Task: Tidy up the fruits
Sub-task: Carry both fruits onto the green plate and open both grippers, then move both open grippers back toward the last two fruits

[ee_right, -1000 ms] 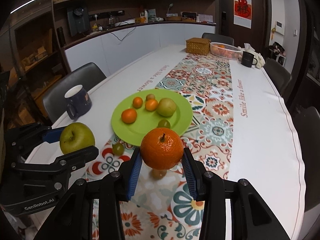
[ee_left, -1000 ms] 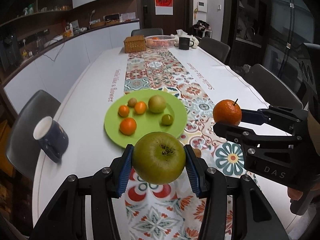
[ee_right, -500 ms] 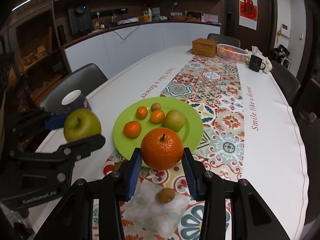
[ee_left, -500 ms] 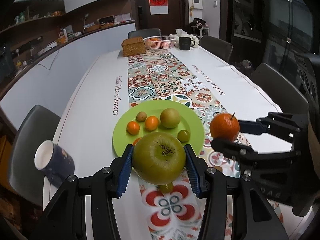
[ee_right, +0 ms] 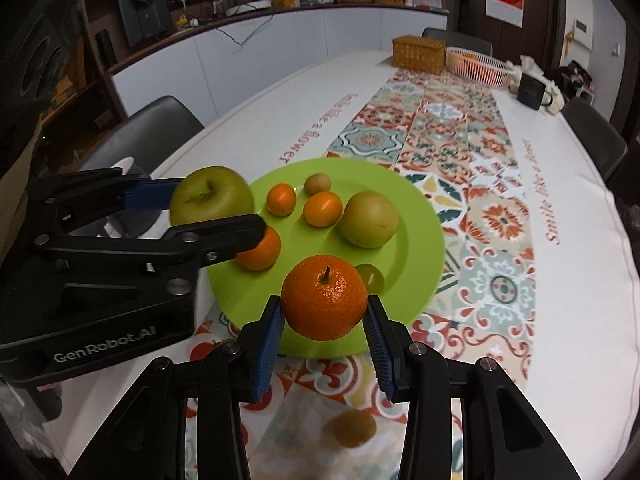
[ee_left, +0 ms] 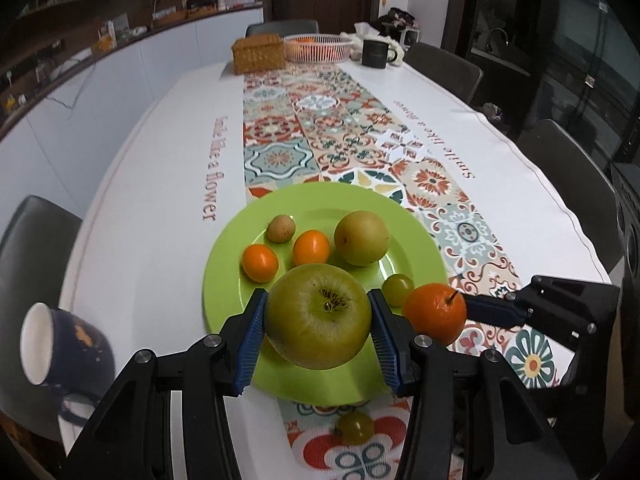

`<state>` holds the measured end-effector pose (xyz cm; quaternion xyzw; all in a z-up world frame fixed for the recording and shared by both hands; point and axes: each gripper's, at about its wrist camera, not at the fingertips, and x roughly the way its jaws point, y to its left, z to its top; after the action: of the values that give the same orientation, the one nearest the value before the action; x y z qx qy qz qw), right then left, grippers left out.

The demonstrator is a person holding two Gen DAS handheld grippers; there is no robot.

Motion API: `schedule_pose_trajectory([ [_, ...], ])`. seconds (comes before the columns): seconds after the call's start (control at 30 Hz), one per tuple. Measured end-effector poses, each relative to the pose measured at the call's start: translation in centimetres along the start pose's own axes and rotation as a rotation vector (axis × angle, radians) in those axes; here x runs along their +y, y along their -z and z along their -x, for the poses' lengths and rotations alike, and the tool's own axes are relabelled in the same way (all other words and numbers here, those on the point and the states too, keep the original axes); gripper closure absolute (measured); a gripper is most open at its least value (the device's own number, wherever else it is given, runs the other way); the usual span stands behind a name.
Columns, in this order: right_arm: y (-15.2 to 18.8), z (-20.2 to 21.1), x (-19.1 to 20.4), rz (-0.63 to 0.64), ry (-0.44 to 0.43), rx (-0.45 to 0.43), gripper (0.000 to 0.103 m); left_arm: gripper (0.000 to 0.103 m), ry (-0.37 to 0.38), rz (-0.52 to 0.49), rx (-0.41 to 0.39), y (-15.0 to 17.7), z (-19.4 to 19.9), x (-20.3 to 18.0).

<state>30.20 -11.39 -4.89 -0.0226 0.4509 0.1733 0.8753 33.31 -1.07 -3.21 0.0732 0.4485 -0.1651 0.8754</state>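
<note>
Two grippers are working here, and each one is carrying a single fruit. The left gripper (ee_left: 318, 330) is squeezing a big green apple (ee_left: 318, 316) between its blue pads, hanging over the near edge of the green plate (ee_left: 416, 248). The right gripper (ee_right: 324, 334) is clamped on an orange mandarin (ee_right: 324, 302) with a little stem, also hovering over the plate's near rim.

Counting what's sitting on the plate: three small orange fruits, though you only get all three from the right wrist view, since the apple is blocking one in the left view. The third one (ee_right: 259, 254) is half tucked behind the left gripper's finger. Then one yellowish pear-looking fruit (ee_left: 361, 238), one little brown round fruit (ee_left: 281, 228), and one green grape (ee_left: 397, 289) near the rim.

Off the plate, on the patterned runner (ee_left: 320, 120), two strays are lying close to the grippers: one green grape (ee_left: 354, 426) and one brownish fruit (ee_right: 352, 428) that's blurry, so I can't say what it is.

One dark mug (ee_left: 60, 350) with a white inside is standing at the table's left edge, partly cut off. At the far end, one wicker box (ee_left: 258, 53), one white basket (ee_left: 318, 47) with something orange inside that's too small to make out, and one black mug (ee_left: 375, 53).
</note>
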Motion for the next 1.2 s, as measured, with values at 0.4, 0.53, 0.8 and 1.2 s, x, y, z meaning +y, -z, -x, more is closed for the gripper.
schedule_pose_trajectory([
  [0.4, -0.2, -3.4, -0.3, -0.033, -0.022, 0.05, 0.06, 0.043, 0.05, 0.048, 0.072, -0.3, -3.7, 0.2],
  [0.53, -0.2, -2.8, -0.4, -0.026, -0.008, 0.02, 0.046, 0.034, 0.018, 0.037, 0.034, -0.3, -2.5, 0.1],
  [0.8, 0.3, -0.8, -0.7, -0.033, 0.028, -0.003, 0.046, 0.034, -0.053, 0.056, -0.002, 0.6, 0.1, 0.3],
  [1.2, 1.4, 3.6, -0.9, -0.044, 0.063, -0.08, 0.046, 0.032, -0.132, 0.088, -0.097, 2.9, 5.7, -0.3],
])
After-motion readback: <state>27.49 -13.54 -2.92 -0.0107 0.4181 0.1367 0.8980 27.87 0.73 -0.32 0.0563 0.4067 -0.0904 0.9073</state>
